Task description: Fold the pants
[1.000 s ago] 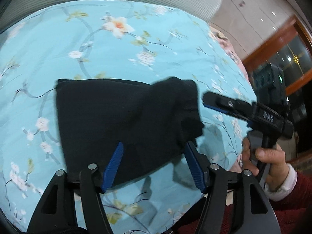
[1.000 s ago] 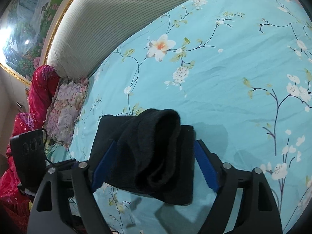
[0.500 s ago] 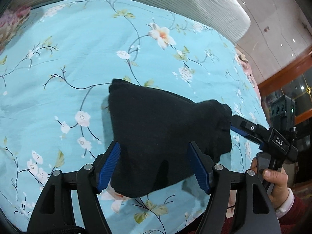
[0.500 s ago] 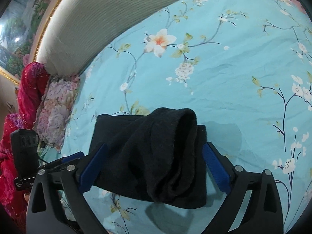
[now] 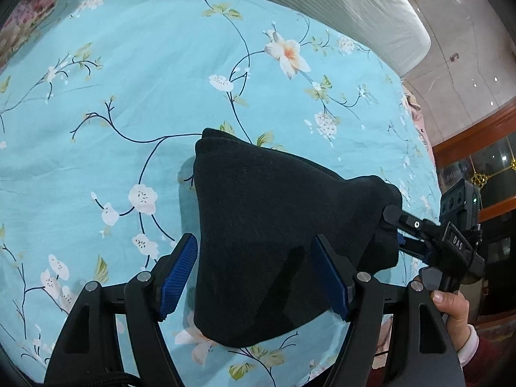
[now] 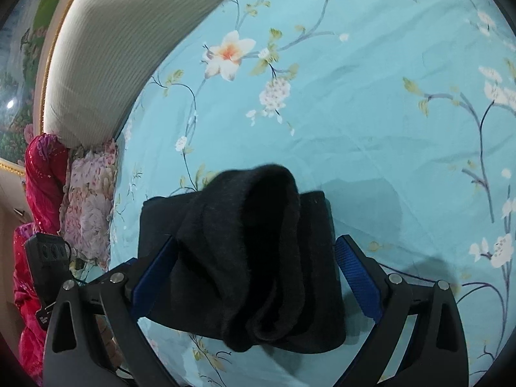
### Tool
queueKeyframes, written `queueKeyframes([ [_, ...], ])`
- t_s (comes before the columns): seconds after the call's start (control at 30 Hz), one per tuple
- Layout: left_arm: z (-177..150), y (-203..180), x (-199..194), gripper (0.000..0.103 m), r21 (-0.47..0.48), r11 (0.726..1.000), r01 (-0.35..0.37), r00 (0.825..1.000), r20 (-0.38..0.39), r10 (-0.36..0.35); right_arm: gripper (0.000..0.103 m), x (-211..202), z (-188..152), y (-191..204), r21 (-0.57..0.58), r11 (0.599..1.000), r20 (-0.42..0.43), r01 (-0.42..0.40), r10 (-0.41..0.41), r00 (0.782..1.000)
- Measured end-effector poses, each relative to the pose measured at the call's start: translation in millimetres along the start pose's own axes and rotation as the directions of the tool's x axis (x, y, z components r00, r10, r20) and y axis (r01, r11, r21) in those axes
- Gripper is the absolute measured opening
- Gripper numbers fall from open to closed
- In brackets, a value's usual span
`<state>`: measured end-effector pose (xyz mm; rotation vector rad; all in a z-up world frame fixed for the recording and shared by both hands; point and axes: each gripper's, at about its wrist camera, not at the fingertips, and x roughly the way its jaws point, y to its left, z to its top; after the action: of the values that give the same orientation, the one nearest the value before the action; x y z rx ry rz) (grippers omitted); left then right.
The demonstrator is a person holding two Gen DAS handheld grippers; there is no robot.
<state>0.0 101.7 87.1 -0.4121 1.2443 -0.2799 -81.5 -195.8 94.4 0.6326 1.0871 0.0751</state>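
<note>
The black pants (image 5: pixel 264 225) lie folded into a thick bundle on the blue floral bedsheet (image 5: pixel 129 96). My left gripper (image 5: pixel 254 242) hangs over the bundle's near end. Its jaws are opening, with the cloth between the blue pads (image 5: pixel 180 271) and neither pad pressing on it. In the left wrist view my right gripper (image 5: pixel 395 227) reaches in from the right, and a hand (image 5: pixel 451 309) holds it at the bundle's raised end. In its own view my right gripper (image 6: pixel 258 242) stands wide open around the rolled end of the pants (image 6: pixel 251 258). The right pad (image 6: pixel 354 277) is clear of the cloth.
A grey ribbed headboard (image 6: pixel 106 48) runs along the far side of the bed. A floral pillow (image 6: pixel 90 200) and red cloth (image 6: pixel 38 177) lie at the bed's left end. A wooden cabinet (image 5: pixel 483 167) stands past the right edge.
My right jaws spread wider around the rolled end and sank toward the bed. My left gripper shifted sideways over the sheet, its jaws a little wider, and the bundle sits further right in its view.
</note>
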Motion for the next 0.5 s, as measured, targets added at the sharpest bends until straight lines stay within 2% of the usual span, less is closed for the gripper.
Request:
queueKeyframes([
  [0.2, 2.1, 6.2, 13.6, 0.075, -0.027, 1.000, 0.004, 1.000, -0.030, -0.005, 0.096, 10.6, -10.7, -13.7, -0.001, 1.000, -0.038, -0.014, 0.014, 0.999],
  [0.27, 2.6, 8.0, 17.6, 0.075, -0.033, 0.999, 0.005, 0.999, -0.038, -0.006, 0.080, 11.8, -13.3, -20.6, 0.015, 0.999, -0.040, -0.044, 0.045, 0.998],
  [0.3, 1.8, 8.0, 17.7, 0.076, -0.033, 0.999, 0.004, 0.999, -0.040, -0.005, 0.078, 12.6, -14.4, -25.7, 0.032, 0.998, -0.044, -0.058, 0.060, 0.997],
  [0.37, 2.2, 8.6, 22.1, 0.076, -0.034, 0.999, -0.002, 0.999, -0.051, 0.000, 0.066, 13.2, -16.0, -34.3, 0.054, 0.996, -0.043, -0.077, 0.079, 0.996],
  [0.4, 1.9, 8.8, 23.3, 0.076, -0.035, 0.999, -0.003, 0.999, -0.054, 0.001, 0.064, 12.9, -16.4, -38.9, 0.062, 0.994, -0.044, -0.090, 0.093, 0.995],
  [0.47, 2.1, 10.4, 27.4, 0.076, -0.042, 0.999, -0.002, 0.998, -0.064, -0.001, 0.051, 11.1, -17.7, -43.6, 0.060, 0.992, -0.046, -0.110, 0.113, 0.993],
  [0.5, 2.0, 10.8, 29.7, 0.076, -0.047, 0.999, 0.000, 0.998, -0.069, -0.003, 0.049, 10.3, -18.4, -44.9, 0.057, 0.991, -0.047, -0.119, 0.122, 0.991],
])
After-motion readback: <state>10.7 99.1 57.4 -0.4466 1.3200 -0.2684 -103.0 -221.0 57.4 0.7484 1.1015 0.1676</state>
